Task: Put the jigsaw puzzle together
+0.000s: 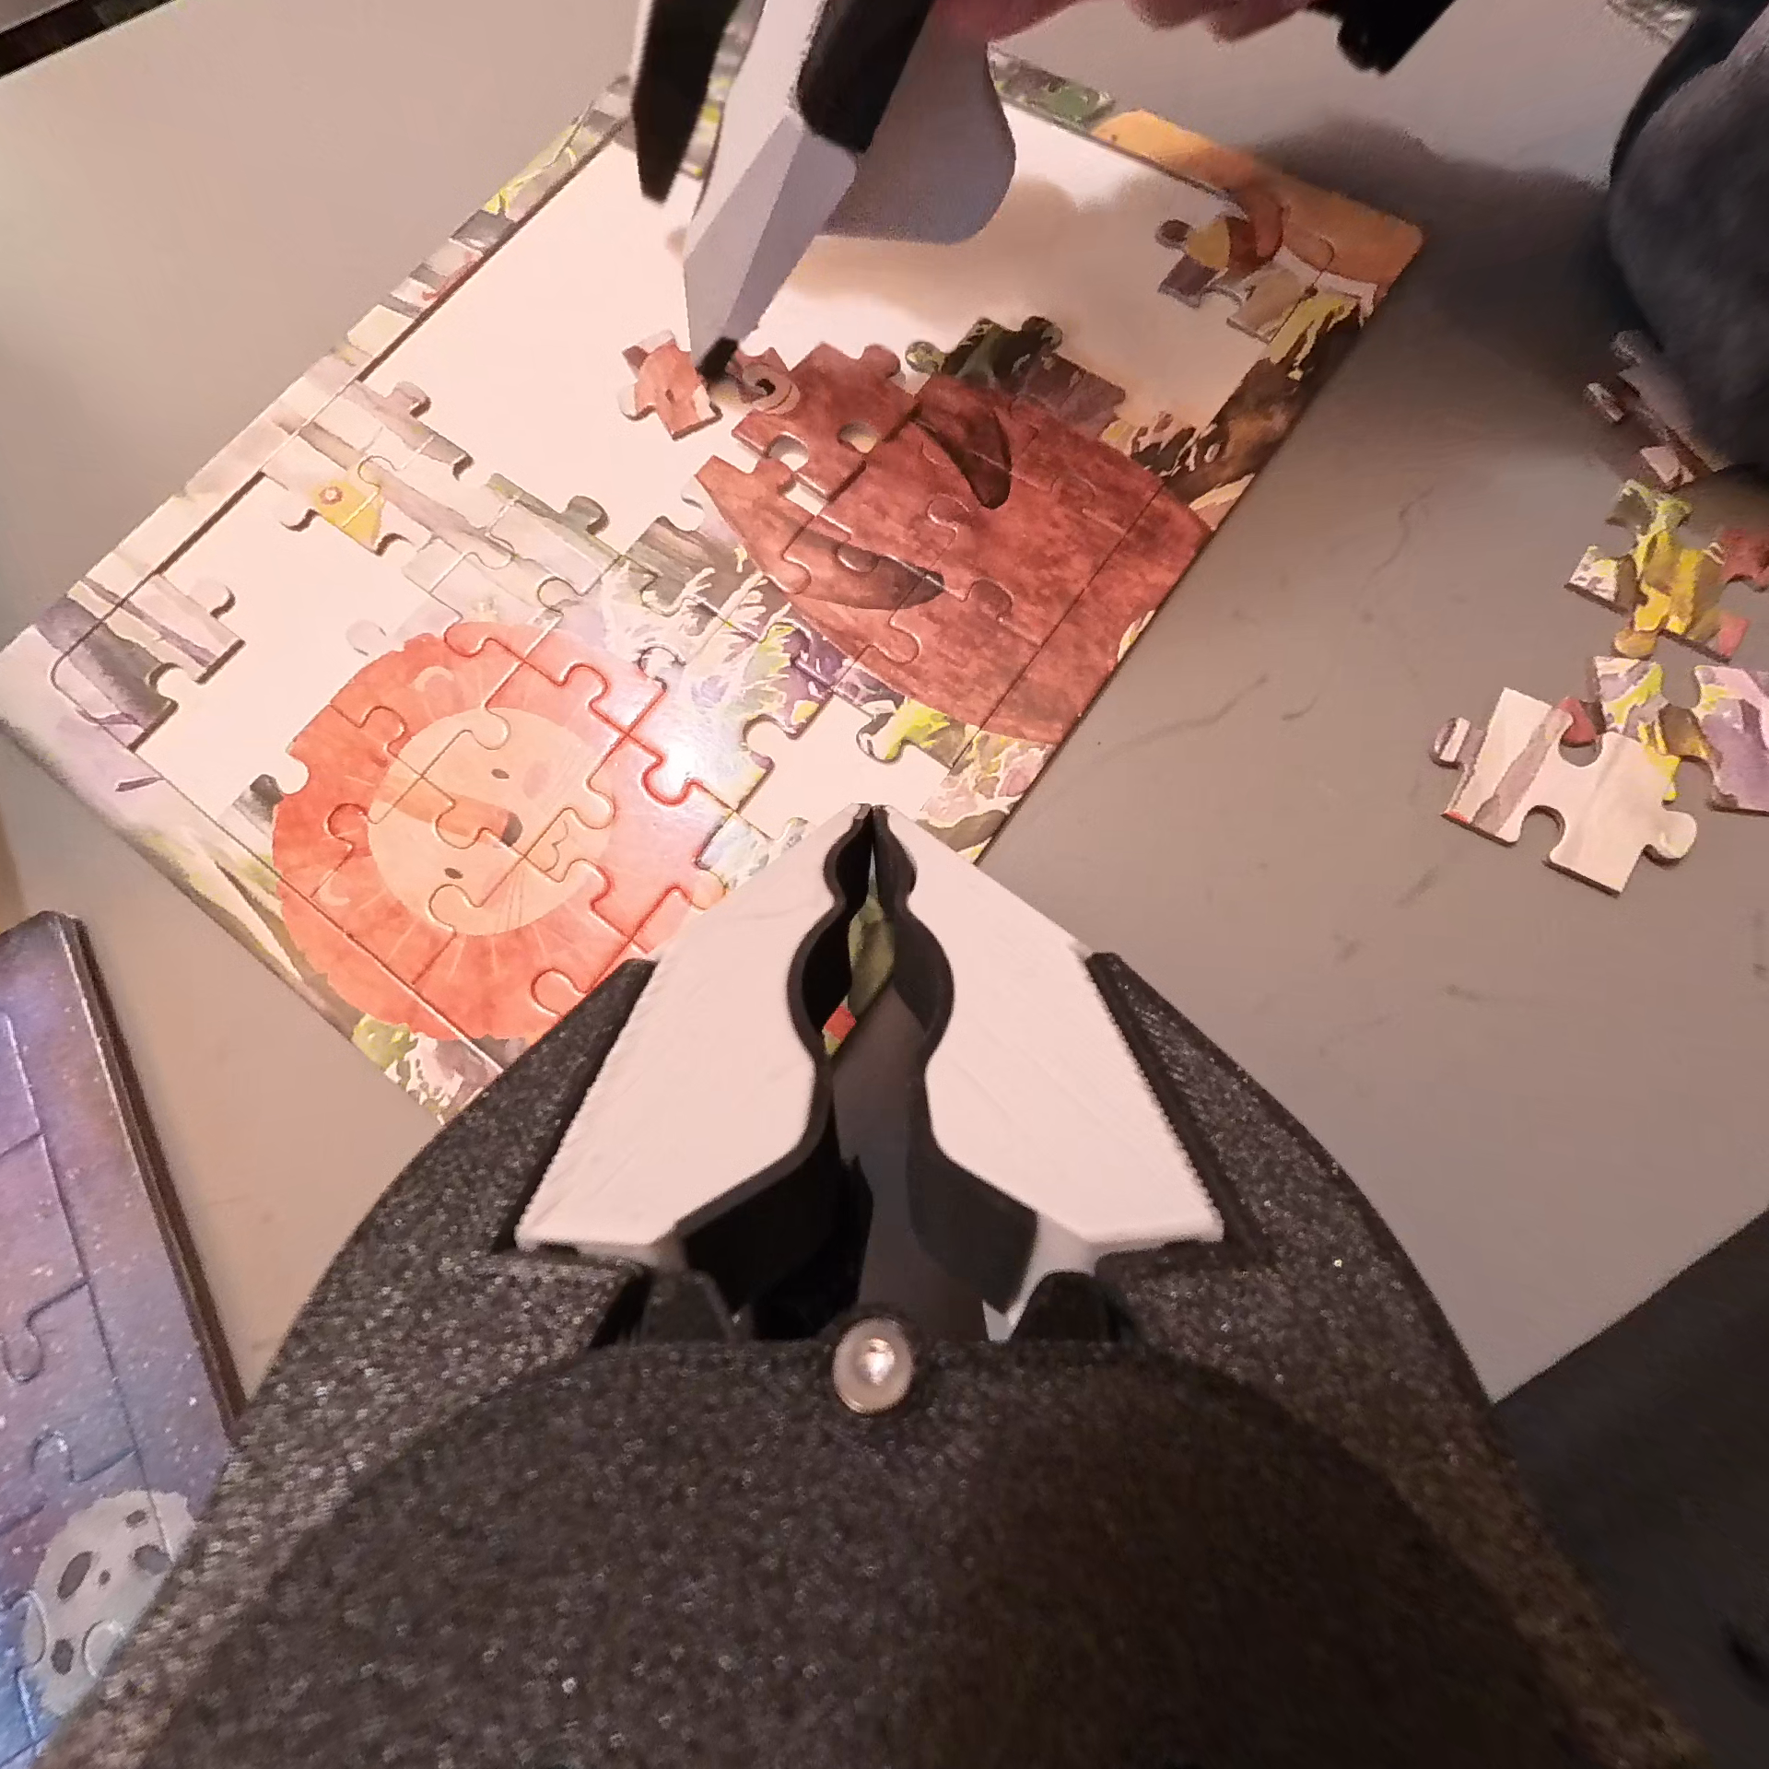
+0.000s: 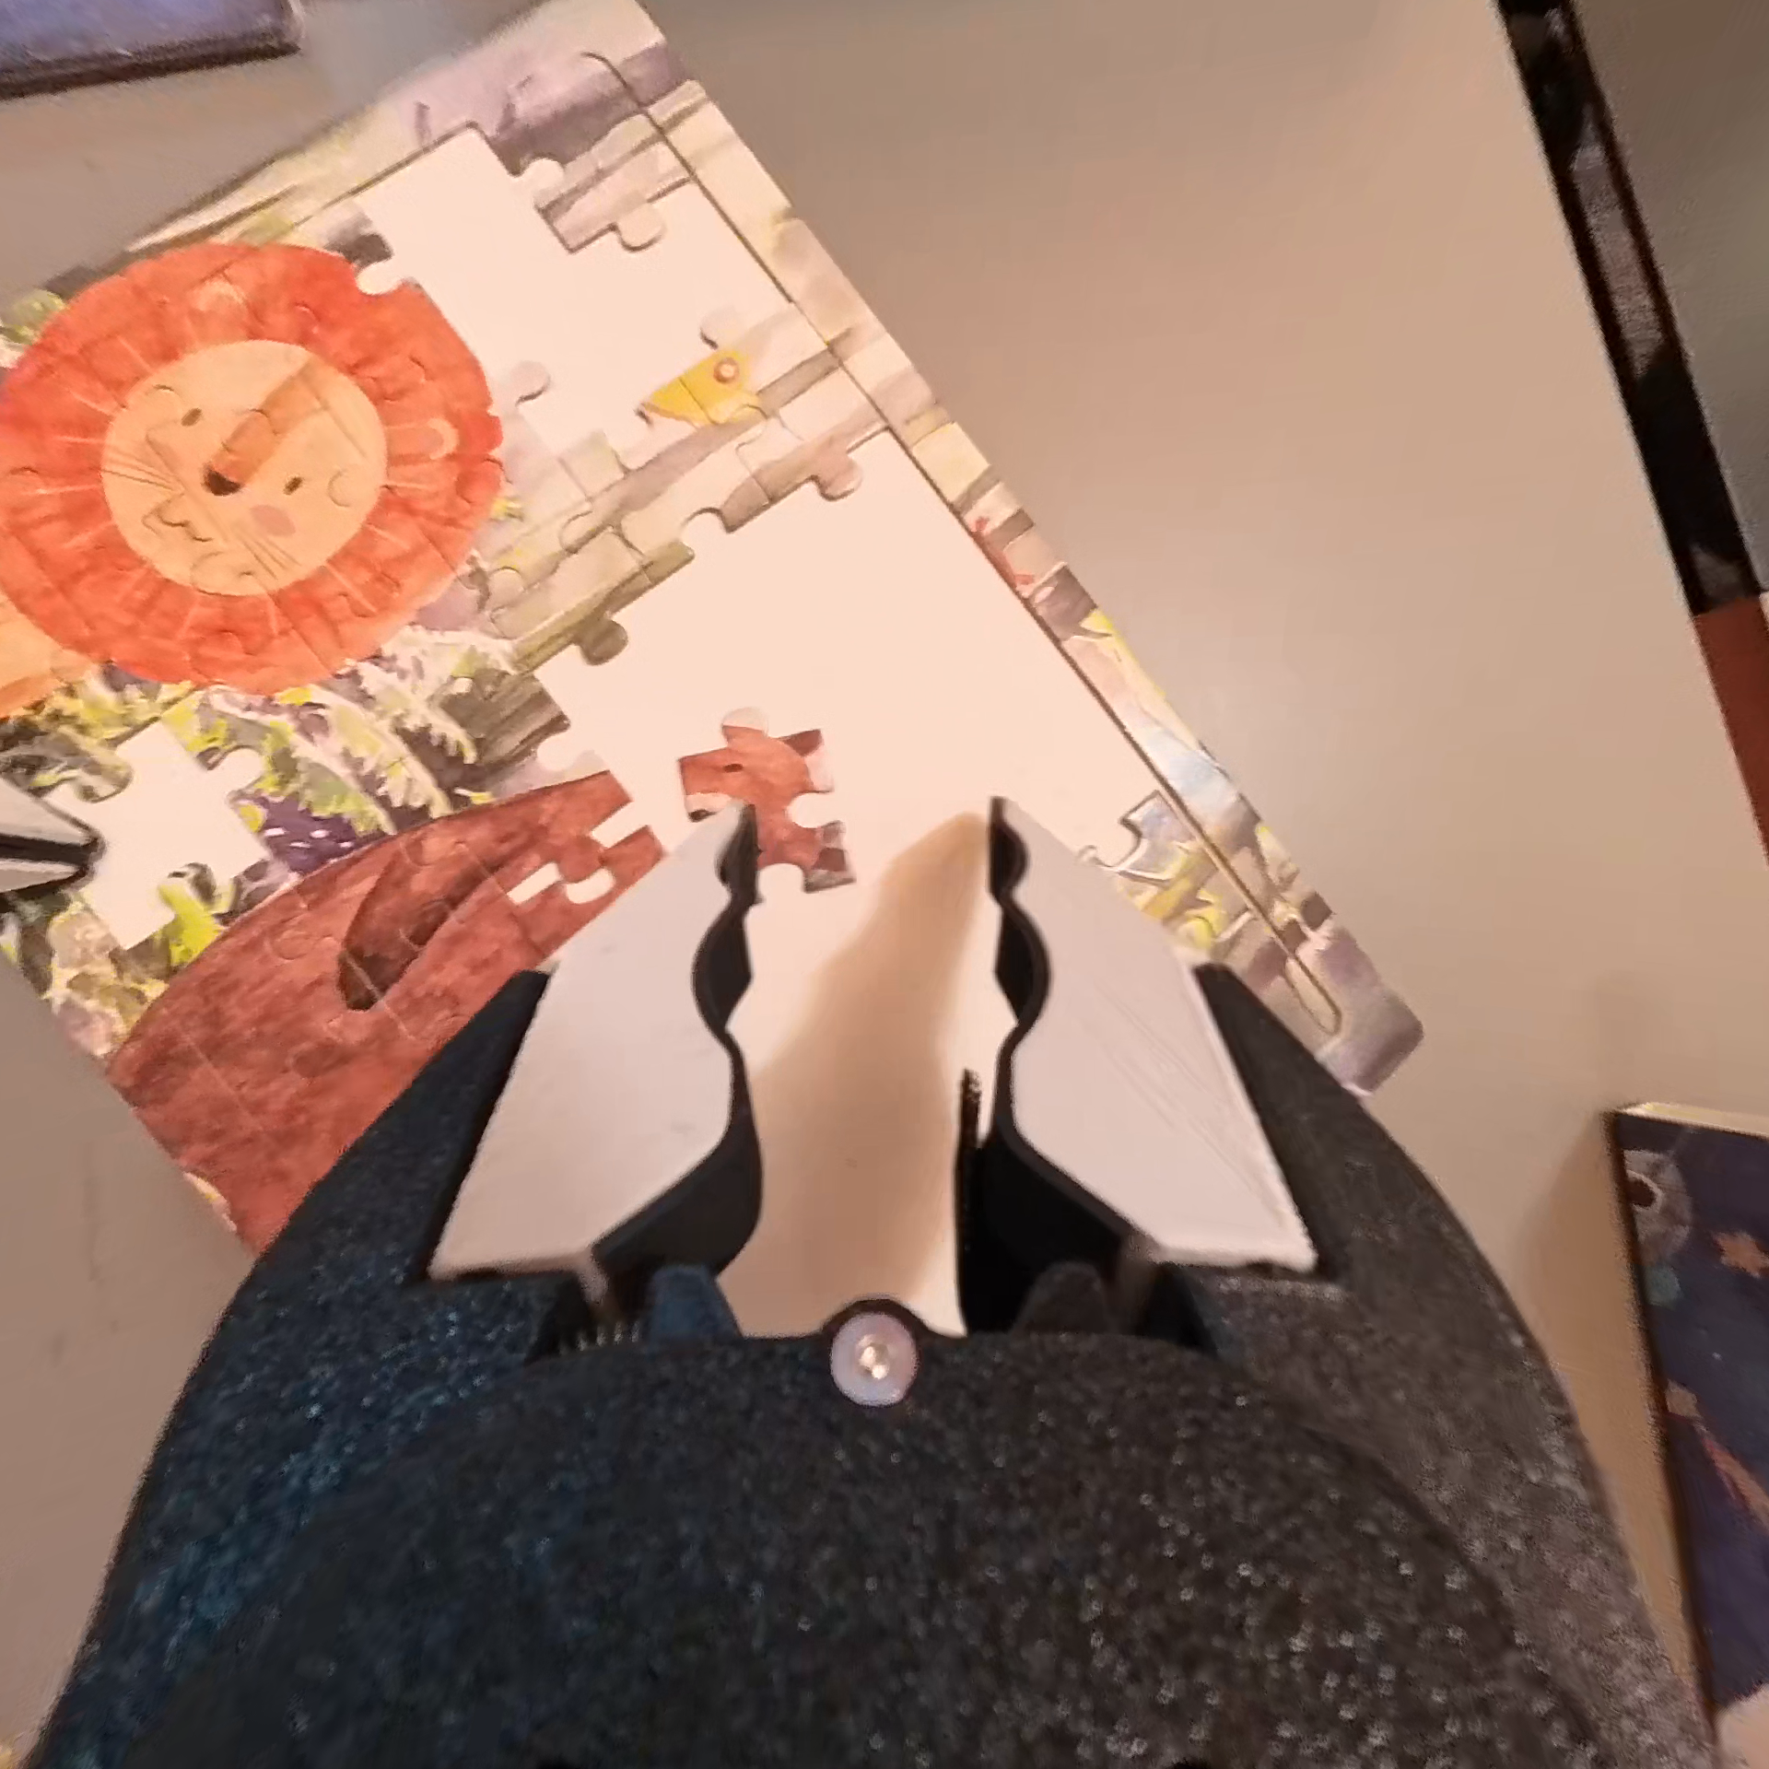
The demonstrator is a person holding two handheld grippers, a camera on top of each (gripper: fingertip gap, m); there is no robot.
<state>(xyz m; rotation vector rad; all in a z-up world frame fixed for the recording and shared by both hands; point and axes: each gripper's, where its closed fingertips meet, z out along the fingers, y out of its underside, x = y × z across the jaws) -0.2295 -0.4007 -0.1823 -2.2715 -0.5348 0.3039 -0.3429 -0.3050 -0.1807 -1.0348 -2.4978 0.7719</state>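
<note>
Cardboard, glossy and watercolour-printed, the jigsaw puzzle (image 1: 613, 613) lay flat on the grey counter (image 1: 1292, 909), partly filled: an orange-maned lion (image 2: 230, 459) complete, a brown rounded shape (image 1: 957, 546) beside it, bare cream backing between. One loose brown piece (image 2: 766, 794) with knobbed edges sat on the backing just beside the brown section. The right tool (image 2: 866, 814), white-fingered with wavy black pads, stood apart, one fingertip (image 2: 737, 823) touching that piece. The left tool (image 1: 873, 818) was closed together, empty, over the puzzle's near edge. Several unplaced pieces (image 1: 1579, 794) lay scattered on the counter.
</note>
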